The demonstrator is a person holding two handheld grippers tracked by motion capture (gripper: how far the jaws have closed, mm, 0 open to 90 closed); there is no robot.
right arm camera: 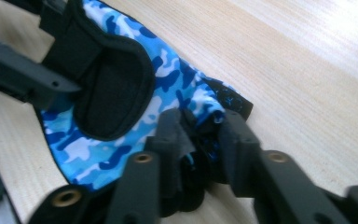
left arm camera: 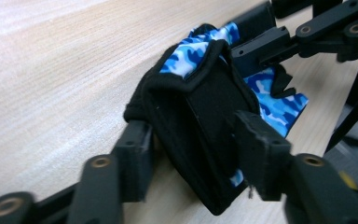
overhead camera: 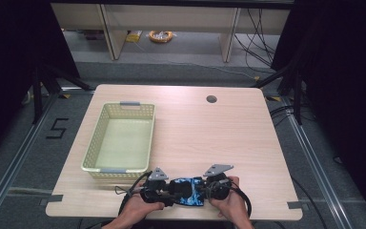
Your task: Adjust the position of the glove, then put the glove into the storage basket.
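A blue camouflage fingerless glove (overhead camera: 187, 191) with black trim lies on the wooden bench (overhead camera: 209, 138) at the near edge, about 6 o'clock in the high view, between the two hands. The left hand-held gripper (left arm camera: 193, 140) is clamped on the glove's black cuff end, one pad pressing each side of the folded fabric. The right hand-held gripper (right arm camera: 200, 133) is clamped on the opposite end, its pads pinching bunched blue and black fabric. The two grippers face each other across the glove. A pale yellow perforated basket (overhead camera: 91, 157) stands on the bench at about 10 o'clock from the glove, well apart from it.
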